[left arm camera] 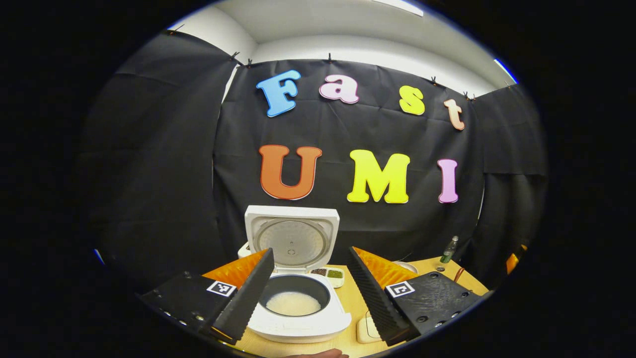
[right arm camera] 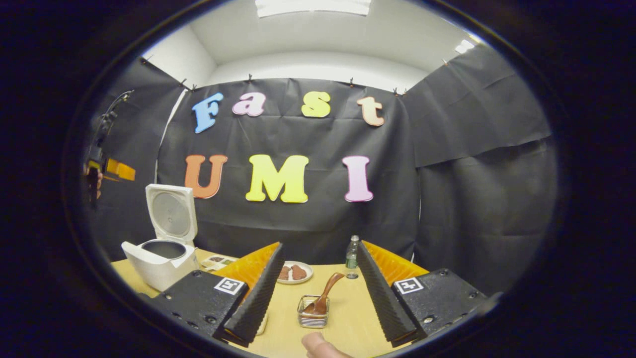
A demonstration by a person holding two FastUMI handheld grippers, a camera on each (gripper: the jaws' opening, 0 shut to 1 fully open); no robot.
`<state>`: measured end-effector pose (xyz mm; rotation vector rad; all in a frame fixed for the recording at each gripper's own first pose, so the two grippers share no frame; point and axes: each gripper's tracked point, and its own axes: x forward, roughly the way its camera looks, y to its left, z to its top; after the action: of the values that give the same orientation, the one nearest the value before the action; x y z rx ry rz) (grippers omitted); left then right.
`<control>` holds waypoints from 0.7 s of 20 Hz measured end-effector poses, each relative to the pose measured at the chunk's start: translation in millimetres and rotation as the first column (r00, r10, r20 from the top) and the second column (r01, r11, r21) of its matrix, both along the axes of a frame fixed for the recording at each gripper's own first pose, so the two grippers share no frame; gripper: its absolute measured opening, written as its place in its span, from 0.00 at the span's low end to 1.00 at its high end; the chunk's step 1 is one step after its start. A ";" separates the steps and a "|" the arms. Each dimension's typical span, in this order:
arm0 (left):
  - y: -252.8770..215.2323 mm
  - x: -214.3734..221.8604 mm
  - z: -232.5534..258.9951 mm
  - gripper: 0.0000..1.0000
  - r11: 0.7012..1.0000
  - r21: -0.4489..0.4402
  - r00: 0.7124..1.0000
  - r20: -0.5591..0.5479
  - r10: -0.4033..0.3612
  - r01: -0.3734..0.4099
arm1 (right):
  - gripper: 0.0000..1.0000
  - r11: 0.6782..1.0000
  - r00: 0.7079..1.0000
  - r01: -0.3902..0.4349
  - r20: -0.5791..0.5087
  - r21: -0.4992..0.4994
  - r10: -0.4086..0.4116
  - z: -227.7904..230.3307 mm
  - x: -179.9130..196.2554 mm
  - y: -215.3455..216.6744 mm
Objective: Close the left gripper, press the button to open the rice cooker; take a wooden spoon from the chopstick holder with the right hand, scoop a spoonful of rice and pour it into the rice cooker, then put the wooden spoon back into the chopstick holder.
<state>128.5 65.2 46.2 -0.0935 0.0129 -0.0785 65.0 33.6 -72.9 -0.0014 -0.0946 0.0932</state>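
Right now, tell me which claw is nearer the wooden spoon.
Right. The right claw is open, directly facing the wooden spoon, which stands in the chopstick holder between its fingers. The left claw is open in front of the open rice cooker, off to the side.

Black cloth [right arm camera: 308, 219] hangs as booth wall on three sides, clipped along top edge. White wall [right arm camera: 318, 67] and ceiling above cloth. Ceiling light panel [right arm camera: 313, 7] lit. Light wooden bench [right arm camera: 348, 318] below, against cloth.

Wooden spoon [right arm camera: 325, 294] in chopstick holder [right arm camera: 312, 312]
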 end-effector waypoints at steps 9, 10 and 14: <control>15.5 84.0 62.0 0.94 0.998 -0.059 0.998 0.060 -0.001 0.004 | 0.95 0.996 0.995 -0.090 -0.050 0.003 0.090 -18.1 -3.6 7.0; 18.2 97.2 63.6 0.94 0.997 -0.076 0.998 0.061 -0.003 0.007 | 0.95 0.994 0.993 -0.108 -0.040 0.005 0.108 -16.6 -4.9 8.3; 46.2 154.4 58.9 0.94 0.996 -0.065 0.995 0.076 0.067 -0.062 | 0.94 0.995 0.995 -0.102 0.014 0.002 0.102 -5.3 -22.2 -3.8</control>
<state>282.9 111.3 105.1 -0.1535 -0.0705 -0.0183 42.8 29.8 -78.2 0.0058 -0.1091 0.1952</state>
